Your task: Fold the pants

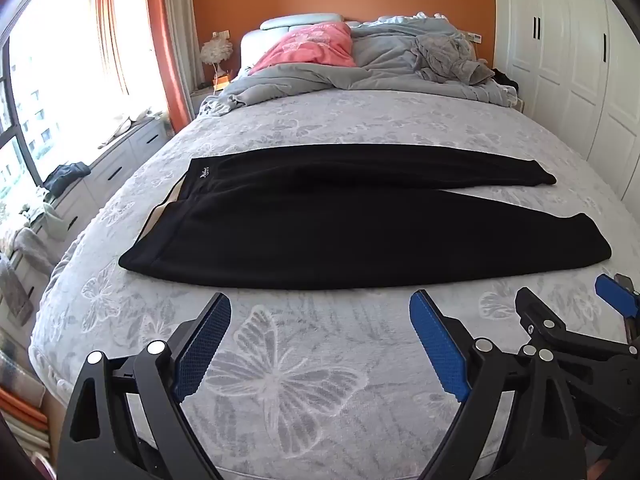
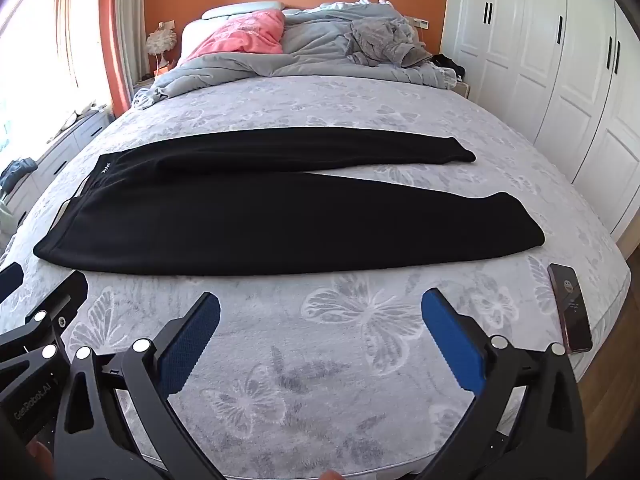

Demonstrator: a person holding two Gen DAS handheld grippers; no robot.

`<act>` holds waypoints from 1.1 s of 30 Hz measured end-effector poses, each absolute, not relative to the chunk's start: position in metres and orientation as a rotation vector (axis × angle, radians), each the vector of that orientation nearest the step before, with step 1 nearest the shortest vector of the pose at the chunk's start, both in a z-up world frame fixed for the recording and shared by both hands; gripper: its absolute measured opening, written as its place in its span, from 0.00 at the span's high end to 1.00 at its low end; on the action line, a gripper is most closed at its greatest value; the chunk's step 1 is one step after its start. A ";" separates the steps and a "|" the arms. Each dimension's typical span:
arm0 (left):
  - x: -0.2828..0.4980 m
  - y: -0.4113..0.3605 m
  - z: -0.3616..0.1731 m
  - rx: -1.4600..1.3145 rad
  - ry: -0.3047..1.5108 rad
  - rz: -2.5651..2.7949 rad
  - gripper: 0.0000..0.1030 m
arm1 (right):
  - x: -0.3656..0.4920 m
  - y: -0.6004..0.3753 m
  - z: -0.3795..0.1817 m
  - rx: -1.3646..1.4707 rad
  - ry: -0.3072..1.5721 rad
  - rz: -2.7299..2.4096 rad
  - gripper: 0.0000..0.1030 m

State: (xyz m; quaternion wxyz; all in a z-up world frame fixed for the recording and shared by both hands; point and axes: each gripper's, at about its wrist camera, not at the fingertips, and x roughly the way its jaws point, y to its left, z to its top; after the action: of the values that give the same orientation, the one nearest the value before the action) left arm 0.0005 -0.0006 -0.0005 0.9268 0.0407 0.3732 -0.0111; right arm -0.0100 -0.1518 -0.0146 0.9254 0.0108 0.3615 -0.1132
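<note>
Black pants [image 1: 320,224] lie flat across the bed, waistband at the left, both legs stretched to the right and slightly apart at the cuffs. They also show in the right wrist view [image 2: 280,216]. My left gripper [image 1: 320,304] is open and empty, hovering over the bedspread just in front of the pants' near edge. My right gripper [image 2: 320,300] is open and empty too, beside the left one, in front of the near leg. The right gripper shows at the right edge of the left wrist view [image 1: 568,300].
The bed [image 2: 320,380] has a grey butterfly-patterned cover. A rumpled grey duvet [image 1: 360,72] and a pink pillow [image 1: 312,46] lie at the head. A phone [image 2: 570,308] rests near the bed's front right corner. White wardrobes [image 2: 560,80] stand at the right, drawers [image 1: 112,168] at the left.
</note>
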 end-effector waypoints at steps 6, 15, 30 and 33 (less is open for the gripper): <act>0.005 0.001 -0.004 0.063 0.766 -0.009 0.14 | -0.001 -0.151 -0.015 0.027 0.763 -0.229 0.04; 0.014 0.006 -0.015 0.068 0.793 -0.001 0.14 | 0.002 -0.152 -0.021 0.037 0.774 -0.226 0.04; 0.020 0.014 -0.019 0.057 0.802 0.005 0.14 | 0.009 -0.142 -0.025 0.022 0.778 -0.232 0.04; 0.019 0.015 -0.019 0.060 0.801 0.006 0.14 | 0.008 -0.143 -0.026 0.023 0.780 -0.230 0.04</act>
State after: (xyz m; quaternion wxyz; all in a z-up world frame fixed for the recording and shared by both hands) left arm 0.0192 0.0147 -0.0191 0.9205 0.0291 0.3897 0.0029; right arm 0.0083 -0.1429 -0.0256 0.9185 0.0110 0.3792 -0.1117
